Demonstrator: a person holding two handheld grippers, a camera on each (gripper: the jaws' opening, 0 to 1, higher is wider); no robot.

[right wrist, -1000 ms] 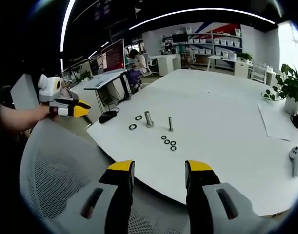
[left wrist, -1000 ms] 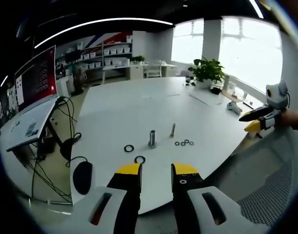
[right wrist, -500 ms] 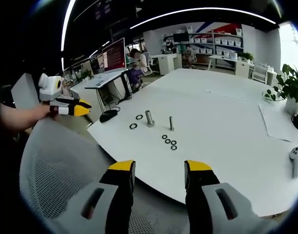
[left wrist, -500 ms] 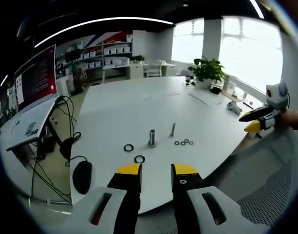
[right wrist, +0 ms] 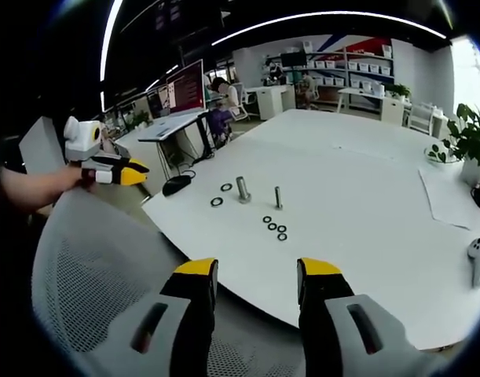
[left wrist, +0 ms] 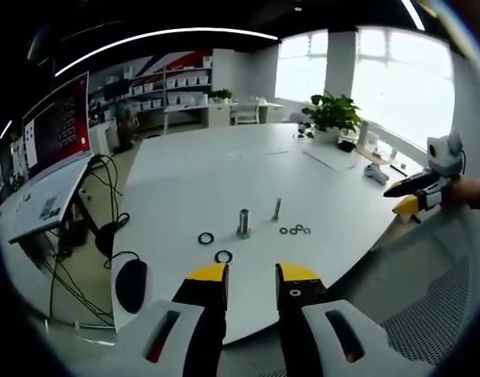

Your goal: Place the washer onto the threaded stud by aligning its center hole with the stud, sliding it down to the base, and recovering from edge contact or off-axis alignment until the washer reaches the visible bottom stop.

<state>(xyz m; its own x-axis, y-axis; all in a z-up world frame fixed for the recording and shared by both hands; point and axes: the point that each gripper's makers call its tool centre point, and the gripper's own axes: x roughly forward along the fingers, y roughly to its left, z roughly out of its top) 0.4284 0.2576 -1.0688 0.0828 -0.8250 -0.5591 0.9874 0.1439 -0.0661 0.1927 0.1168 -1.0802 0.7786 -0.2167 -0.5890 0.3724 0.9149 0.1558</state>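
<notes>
On the white table (right wrist: pixel 365 204), the threaded stud (right wrist: pixel 278 197) was seen upright, with a cluster of washers (right wrist: pixel 274 228) lying just beside it at 6 o'clock. The left gripper (left wrist: pixel 251 275) and right gripper (right wrist: pixel 255 269) were held with jaws apart, short of the table
</notes>
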